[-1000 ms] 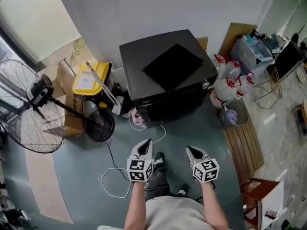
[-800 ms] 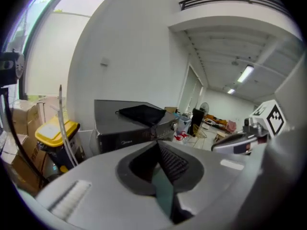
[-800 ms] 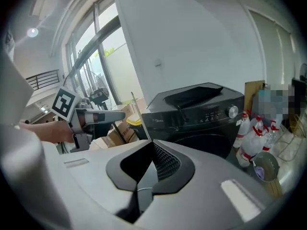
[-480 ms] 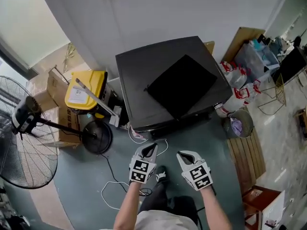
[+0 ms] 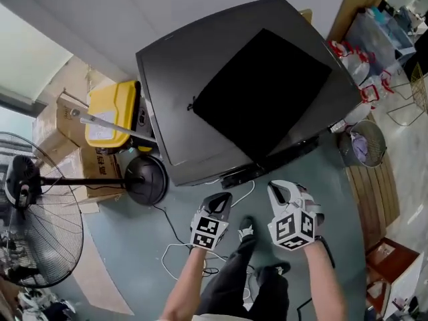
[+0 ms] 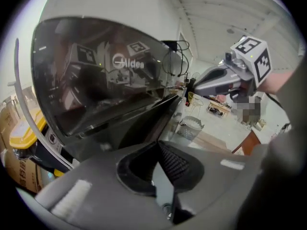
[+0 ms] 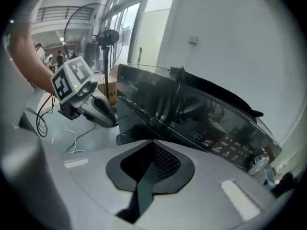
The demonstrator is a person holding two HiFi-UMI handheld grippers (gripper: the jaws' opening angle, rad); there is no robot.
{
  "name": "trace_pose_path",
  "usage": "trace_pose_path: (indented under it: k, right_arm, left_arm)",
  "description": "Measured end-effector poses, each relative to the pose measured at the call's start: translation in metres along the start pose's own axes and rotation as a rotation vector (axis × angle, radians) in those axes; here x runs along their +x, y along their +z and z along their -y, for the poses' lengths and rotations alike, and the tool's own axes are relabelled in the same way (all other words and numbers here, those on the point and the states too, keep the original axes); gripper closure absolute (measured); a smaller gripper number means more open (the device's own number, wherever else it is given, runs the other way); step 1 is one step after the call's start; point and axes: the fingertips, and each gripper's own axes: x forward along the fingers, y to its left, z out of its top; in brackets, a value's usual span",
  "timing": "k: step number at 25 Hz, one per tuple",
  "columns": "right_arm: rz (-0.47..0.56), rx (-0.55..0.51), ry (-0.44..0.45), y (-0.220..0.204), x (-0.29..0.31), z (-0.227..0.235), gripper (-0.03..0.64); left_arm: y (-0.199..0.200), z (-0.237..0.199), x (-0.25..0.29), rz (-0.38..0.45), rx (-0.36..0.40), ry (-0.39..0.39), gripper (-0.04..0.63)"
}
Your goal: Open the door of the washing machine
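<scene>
Hand-held grippers (image 5: pixel 221 199) (image 5: pixel 278 189) closed, tilted toward washing machine (image 5: pixel 170 105)

A standing fan (image 5: pixel 45 227) and cardboard boxes (image 5: pixel 57 120) line the white wall (image 5: pixel 87 9).

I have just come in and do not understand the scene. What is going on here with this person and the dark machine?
A person stands in front of a dark top-loading washing machine and holds a gripper in each hand. The left gripper and the right gripper both point toward the front of the machine, close to it but not touching. The jaws of both are shut, with nothing between them. The door on top looks closed, so opening it has not begun.
</scene>
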Motion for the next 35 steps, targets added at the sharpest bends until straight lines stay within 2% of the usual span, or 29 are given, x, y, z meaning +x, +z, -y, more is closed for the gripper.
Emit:
trace_pose_path:
  k: [2,4,7,9,11,15,20,26,28,31,35]
  right_arm:
    - [0.005,-0.065,0.013,-0.005,0.011,0.008,0.617]
    - [0.043,-0.118,0.045,0.0,0.023,0.007,0.613]
    - [0.059,-0.245,0.127,0.002,0.033,-0.007,0.544]
    - [0.036,-0.345,0.174,-0.001,0.039,-0.018,0.502]
    - [0.016,-0.443,0.181,-0.003,0.047,-0.025,0.461]
    - [-0.027,-0.569,0.17,-0.009,0.06,-0.025,0.454]
    - [-0.042,-0.6,0.208,-0.007,0.079,-0.032,0.454]
    - [-0.005,-0.512,0.163,-0.007,0.087,-0.032,0.453]
    - [-0.015,-0.506,0.159,-0.006,0.087,-0.032,0.453]
    - [-0.014,-0.506,0.159,-0.007,0.087,-0.035,0.453]
    - [0.013,-0.516,0.131,-0.01,0.087,-0.037,0.453]
  left_arm:
    - [-0.011,-0.005,0.014,-0.014,-0.012,-0.014,0.538]
    - [-0.018,-0.017,0.021,-0.025,-0.003,0.009,0.538]
    - [-0.029,-0.025,0.033,-0.026,0.008,0.044,0.538]
    - [-0.035,-0.028,0.042,-0.035,0.034,0.048,0.483]
    - [-0.037,-0.031,0.047,-0.038,0.062,0.051,0.463]
    - [-0.035,-0.023,0.058,-0.041,0.103,0.011,0.397]
    - [-0.045,-0.02,0.073,-0.082,0.157,-0.024,0.368]
    - [-0.054,-0.025,0.09,-0.146,0.204,-0.031,0.371]
    - [-0.053,-0.025,0.092,-0.122,0.168,-0.021,0.37]
    - [-0.054,-0.023,0.092,-0.074,0.062,0.012,0.374]
    - [-0.056,-0.021,0.092,-0.086,0.051,0.041,0.373]
